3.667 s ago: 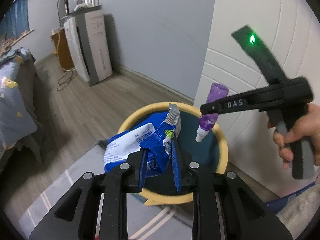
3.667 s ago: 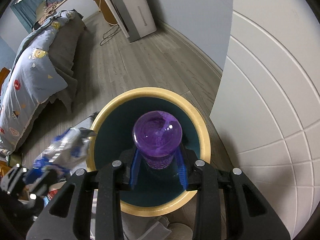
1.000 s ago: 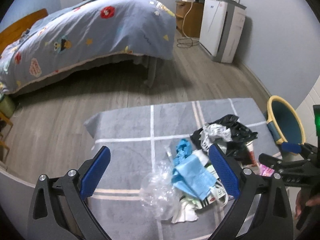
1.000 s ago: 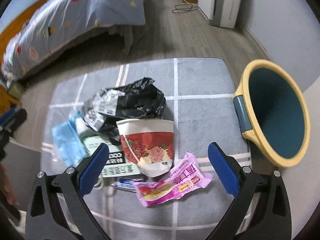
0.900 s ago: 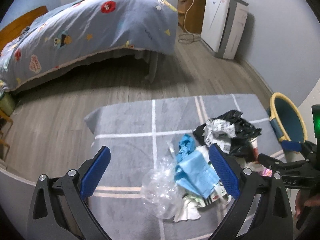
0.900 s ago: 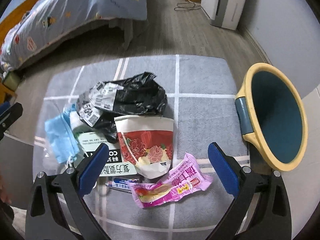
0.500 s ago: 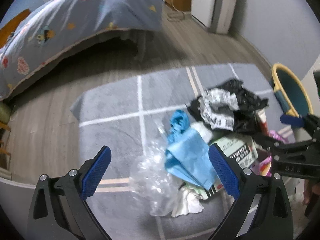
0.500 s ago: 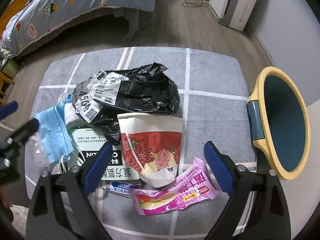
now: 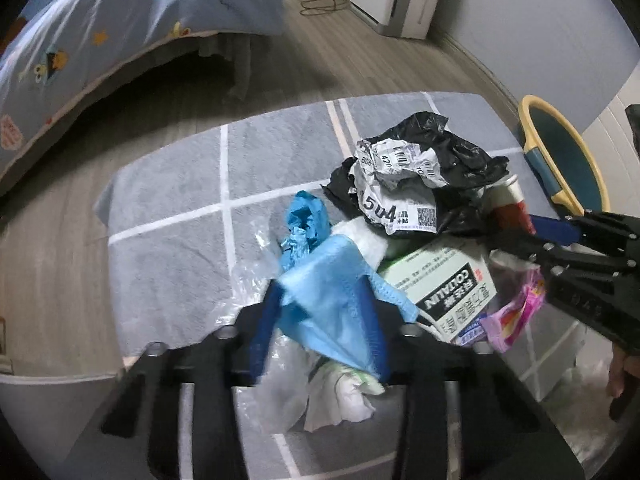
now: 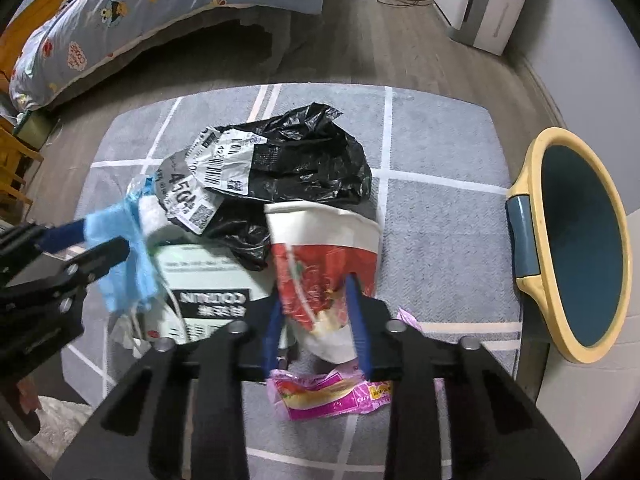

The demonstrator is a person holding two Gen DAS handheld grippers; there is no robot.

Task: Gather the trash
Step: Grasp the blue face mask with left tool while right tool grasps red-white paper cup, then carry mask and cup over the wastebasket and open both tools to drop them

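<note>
A pile of trash lies on a grey rug [image 9: 176,184]. My left gripper [image 9: 322,324] is shut on a light blue face mask [image 9: 324,292]; the mask also shows in the right wrist view [image 10: 128,256]. My right gripper [image 10: 316,320] is shut on a red and white paper cup [image 10: 324,256] lying on its side. A black plastic bag [image 10: 308,160] with a crumpled white label [image 9: 396,188] lies behind. A green-white box [image 9: 444,284] and a pink wrapper [image 10: 328,396] lie beside the cup. The yellow-rimmed teal bin [image 10: 580,244] stands at the right.
A bed with a blue patterned quilt [image 9: 120,28] stands behind the rug. A white appliance [image 10: 484,0] stands by the far wall. A clear plastic bag [image 9: 256,280] and white tissue [image 9: 340,396] lie under the mask. A white cabinet [image 9: 616,136] is behind the bin.
Both grippers left the bin, where they held a blue packet and a purple bottle, and came down open over the pile. Now the left has closed on the mask, the right on the cup.
</note>
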